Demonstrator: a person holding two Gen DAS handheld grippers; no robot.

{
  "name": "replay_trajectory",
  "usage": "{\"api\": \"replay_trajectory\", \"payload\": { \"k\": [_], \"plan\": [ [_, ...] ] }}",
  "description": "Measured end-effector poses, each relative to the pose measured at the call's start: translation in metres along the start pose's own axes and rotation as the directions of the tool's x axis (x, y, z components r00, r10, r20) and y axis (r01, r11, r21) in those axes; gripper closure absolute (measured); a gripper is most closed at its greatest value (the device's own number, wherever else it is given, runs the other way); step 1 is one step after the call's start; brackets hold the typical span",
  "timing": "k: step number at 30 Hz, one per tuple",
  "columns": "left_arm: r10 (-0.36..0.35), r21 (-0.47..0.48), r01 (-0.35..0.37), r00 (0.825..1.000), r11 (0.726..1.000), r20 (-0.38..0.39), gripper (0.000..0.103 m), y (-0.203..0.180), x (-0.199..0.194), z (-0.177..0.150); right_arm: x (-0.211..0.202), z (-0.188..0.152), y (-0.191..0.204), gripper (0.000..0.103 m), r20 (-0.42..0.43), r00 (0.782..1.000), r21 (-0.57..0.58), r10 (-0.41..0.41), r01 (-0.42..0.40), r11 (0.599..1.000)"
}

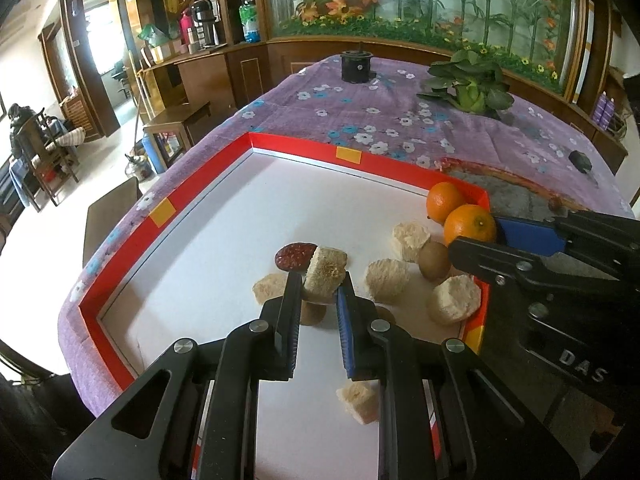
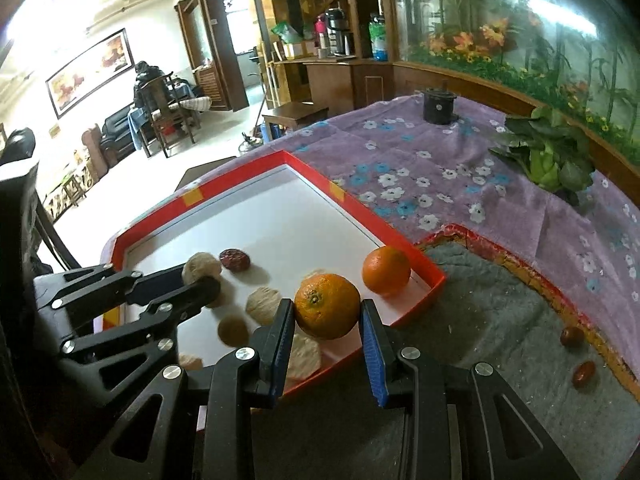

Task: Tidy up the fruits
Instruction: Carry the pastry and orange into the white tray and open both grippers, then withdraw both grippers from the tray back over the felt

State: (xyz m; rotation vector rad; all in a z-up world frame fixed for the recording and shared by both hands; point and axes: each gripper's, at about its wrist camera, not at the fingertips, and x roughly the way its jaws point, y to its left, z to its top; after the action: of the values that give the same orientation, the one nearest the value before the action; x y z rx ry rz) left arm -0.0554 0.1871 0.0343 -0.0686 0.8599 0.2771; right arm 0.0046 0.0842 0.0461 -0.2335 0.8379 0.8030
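Gripping a pale beige chunk between its fingertips, the left gripper holds it above the white floor of the red-rimmed tray, jaws narrow and pressed on the piece. Right gripper clamped on an orange over the tray's near right corner. Second orange sits in the tray's far right corner, just beside the held one. More pale chunks, a kiwi and a dark red disc lie scattered on the tray floor. Two small reddish-brown fruits rest on the grey mat, well apart from the tray. Leafy greens on the purple floral cloth.
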Motion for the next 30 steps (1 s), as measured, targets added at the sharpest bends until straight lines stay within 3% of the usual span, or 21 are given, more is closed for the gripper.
{"api": "replay_trajectory", "payload": {
  "k": [13, 14, 16, 19, 24, 28, 30],
  "plan": [
    [0.015, -0.020, -0.016, 1.000, 1.000, -0.026, 0.087, 0.002, 0.008, 0.004, 0.011, 0.003, -0.013, 0.070, 0.022, 0.999, 0.066, 0.029, -0.030, 0.997],
    [0.015, -0.023, -0.016, 1.000, 1.000, -0.028, 0.086, 0.001, 0.008, 0.004, 0.008, 0.003, -0.011, 0.065, 0.036, 0.998, 0.055, 0.043, -0.045, 0.997],
    [0.016, -0.025, -0.016, 0.999, 1.000, -0.035, 0.075, 0.002, 0.009, 0.003, 0.001, 0.003, -0.006, 0.055, 0.059, 0.996, 0.040, 0.072, -0.074, 0.996],
    [0.015, -0.033, -0.016, 0.999, 0.999, -0.038, 0.059, 0.001, 0.008, 0.003, -0.006, 0.003, -0.003, 0.054, 0.056, 0.993, 0.039, 0.099, -0.101, 0.994],
    [0.023, -0.032, -0.023, 0.999, 0.999, -0.025, 0.056, 0.000, 0.000, 0.001, -0.020, -0.005, -0.007, 0.054, 0.063, 0.995, 0.049, 0.075, -0.078, 0.996],
    [0.008, -0.046, -0.008, 1.000, 0.999, -0.012, 0.044, -0.002, -0.006, 0.002, -0.035, -0.016, -0.013, 0.054, 0.071, 0.997, 0.053, 0.040, -0.044, 0.998],
    [0.002, -0.049, -0.002, 1.000, 0.999, 0.000, 0.044, -0.005, -0.011, 0.002, -0.042, -0.024, -0.017, 0.054, 0.069, 0.997, 0.057, 0.021, -0.025, 0.998]
  ]
}}
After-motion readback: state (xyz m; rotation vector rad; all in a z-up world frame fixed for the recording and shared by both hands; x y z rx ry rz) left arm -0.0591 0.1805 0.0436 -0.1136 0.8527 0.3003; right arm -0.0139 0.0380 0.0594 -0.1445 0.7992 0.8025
